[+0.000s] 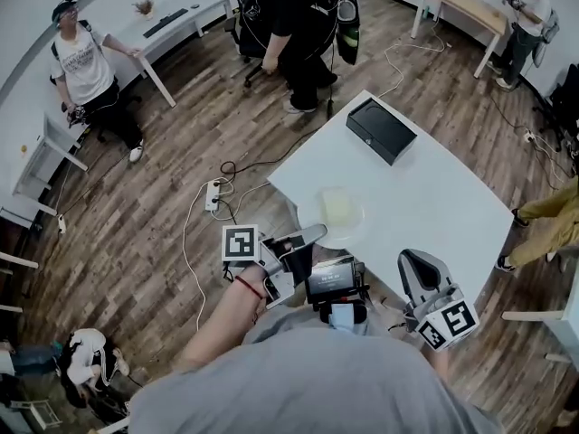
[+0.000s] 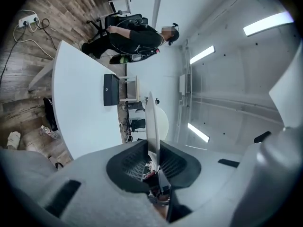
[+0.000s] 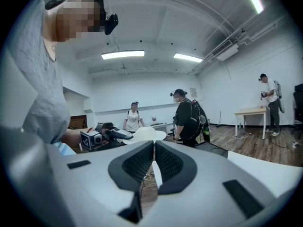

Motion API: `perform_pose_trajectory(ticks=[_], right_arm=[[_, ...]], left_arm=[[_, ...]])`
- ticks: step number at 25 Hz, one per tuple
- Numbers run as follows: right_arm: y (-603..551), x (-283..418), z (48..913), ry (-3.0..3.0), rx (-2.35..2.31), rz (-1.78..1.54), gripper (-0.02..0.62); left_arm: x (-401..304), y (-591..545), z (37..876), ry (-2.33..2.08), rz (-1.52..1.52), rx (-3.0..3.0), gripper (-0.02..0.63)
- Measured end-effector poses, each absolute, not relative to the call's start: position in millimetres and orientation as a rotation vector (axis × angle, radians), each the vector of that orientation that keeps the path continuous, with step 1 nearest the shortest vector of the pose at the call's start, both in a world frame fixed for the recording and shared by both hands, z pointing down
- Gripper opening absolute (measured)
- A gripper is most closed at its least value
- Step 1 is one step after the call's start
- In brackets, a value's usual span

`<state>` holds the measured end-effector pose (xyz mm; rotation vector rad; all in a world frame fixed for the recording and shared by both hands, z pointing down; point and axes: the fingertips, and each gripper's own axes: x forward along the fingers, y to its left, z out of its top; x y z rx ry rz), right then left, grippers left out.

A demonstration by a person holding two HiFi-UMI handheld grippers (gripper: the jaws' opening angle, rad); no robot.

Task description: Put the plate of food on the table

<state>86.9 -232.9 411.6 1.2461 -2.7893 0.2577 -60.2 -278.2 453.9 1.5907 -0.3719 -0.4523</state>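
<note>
Left gripper [image 2: 152, 151] clenched on rim of plate [image 1: 355, 228], at 7 o'clock edge of surface [image 1: 434, 197]. Right gripper [image 3: 154, 161] closed, empty. Plate likely stiff, breakable, slick; keep rim hold, level, so food stays.

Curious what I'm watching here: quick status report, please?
Left gripper clamped on rim of plate of food. Right gripper shut, empty. Plate over near edge of table. Black box beyond, nothing blocking.

At the table's [image 1: 434, 206] near edge: the plate [image 1: 342, 213].
The box [image 1: 381, 129] is seen set behind it, at the far corner.
</note>
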Motion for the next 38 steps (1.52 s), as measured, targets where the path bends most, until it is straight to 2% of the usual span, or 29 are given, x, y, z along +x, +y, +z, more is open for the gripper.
perform_pose_trajectory(ticks=[19, 38], right_arm=[[-244.4, 88.8, 421.3, -2.675, 1.326, 0.301, 0.032], [-269.4, 93.8, 457.9, -2.73, 1.375, 0.339, 0.032]], left_arm=[[-56.3, -338.5, 492.3, -0.179, -0.295, 1.591, 0.058], [-9.9, -361.7, 634.2, -0.078, -0.167, 1.57, 0.058]])
